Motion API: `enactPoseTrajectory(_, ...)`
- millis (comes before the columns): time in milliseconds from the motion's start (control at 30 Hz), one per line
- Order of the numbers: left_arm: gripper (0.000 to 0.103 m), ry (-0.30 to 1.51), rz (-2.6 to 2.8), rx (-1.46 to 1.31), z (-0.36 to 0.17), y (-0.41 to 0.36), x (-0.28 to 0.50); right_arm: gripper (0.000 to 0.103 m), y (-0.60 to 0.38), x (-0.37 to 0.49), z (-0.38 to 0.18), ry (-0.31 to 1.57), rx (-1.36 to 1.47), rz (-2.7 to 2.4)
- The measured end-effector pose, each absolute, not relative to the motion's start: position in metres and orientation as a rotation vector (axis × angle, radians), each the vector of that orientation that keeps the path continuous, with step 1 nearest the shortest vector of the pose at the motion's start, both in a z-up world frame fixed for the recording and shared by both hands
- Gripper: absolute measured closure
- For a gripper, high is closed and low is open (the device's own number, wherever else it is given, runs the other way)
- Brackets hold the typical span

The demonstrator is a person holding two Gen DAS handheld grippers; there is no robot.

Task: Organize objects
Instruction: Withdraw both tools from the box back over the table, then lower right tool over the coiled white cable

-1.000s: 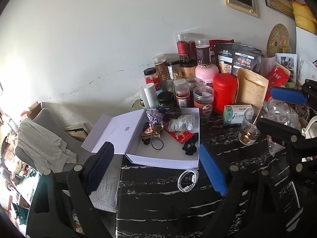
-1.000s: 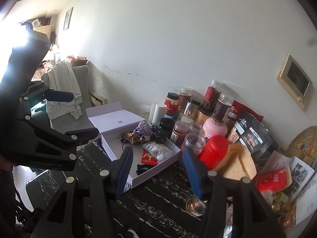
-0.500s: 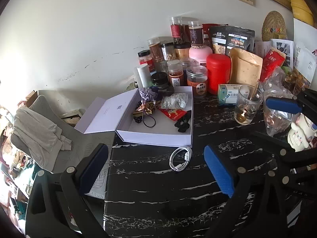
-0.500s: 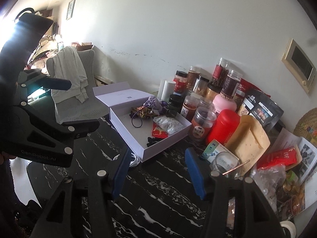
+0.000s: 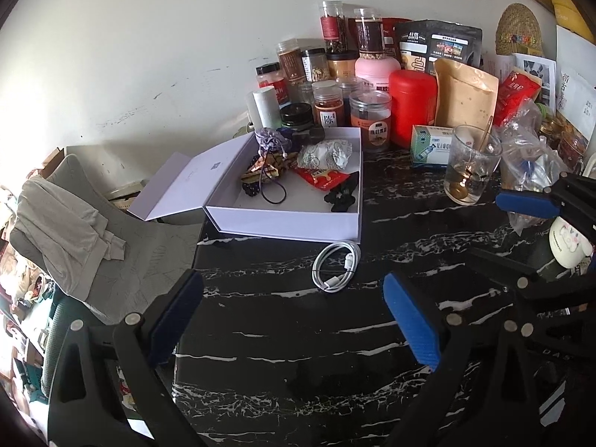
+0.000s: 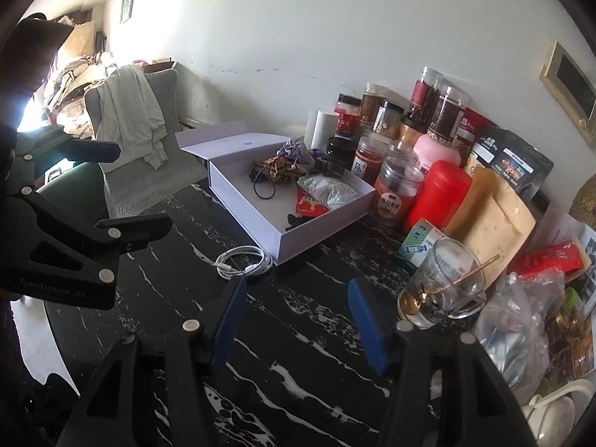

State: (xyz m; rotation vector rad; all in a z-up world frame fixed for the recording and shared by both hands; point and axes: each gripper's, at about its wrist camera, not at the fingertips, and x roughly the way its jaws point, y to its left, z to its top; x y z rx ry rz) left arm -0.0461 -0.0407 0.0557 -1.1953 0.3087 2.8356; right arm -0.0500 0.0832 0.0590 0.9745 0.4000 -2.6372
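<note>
While both grippers hang above the black marble table, neither has hold of anything. From the left wrist, the left gripper has its blue pads spread wide, nothing between them. Just beyond lies a coiled white cable, touching the table just in front of an open white box. Inside the box sit a purple pouch, a crumpled white packet, a red packet and a black hair tie. Jars and a red canister crowd behind it against the wall. A glass with a spoon stands to the right, near the right gripper's pad.

From the right wrist, the right gripper is likewise wide apart and empty. The cable lies just past its left pad, beside the box. The glass stands just right of the right pad. The left gripper shows at the left edge, jaws parted, above the table's edge.
</note>
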Motion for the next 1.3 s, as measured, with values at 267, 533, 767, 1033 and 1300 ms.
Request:
enactPoseTrajectory(267, 0.006, 0.287, 2.778, -1.281, 0.014, -0.047, -0.068, 0.046, 0.077, -0.066, 0.027, 0.402, 1.062, -2.572)
enactPoseTrajectory(533, 0.006, 0.244, 2.719, -1.361, -0.024, -0.060, -0.092, 0.046, 0.073, -0.088, -0.001, 0.363, 1.131, -2.503)
enactPoseTrajectory(767, 0.006, 0.226, 2.659, -1.399, -0.049, -0.064, -0.113, 0.046, 0.067, -0.117, -0.022, 0.325, 1.194, -2.445)
enactPoseTrajectory(1033, 0.006, 0.195, 2.598, -1.458, -0.074, -0.069, -0.139, 0.046, 0.060, -0.149, -0.040, 0.285, 1.240, -2.401)
enactPoseTrajectory(1300, 0.006, 0.158, 2.538, -1.487, -0.089, -0.072, -0.155, 0.046, 0.051, -0.178, -0.055, 0.224, 1.285, -2.361)
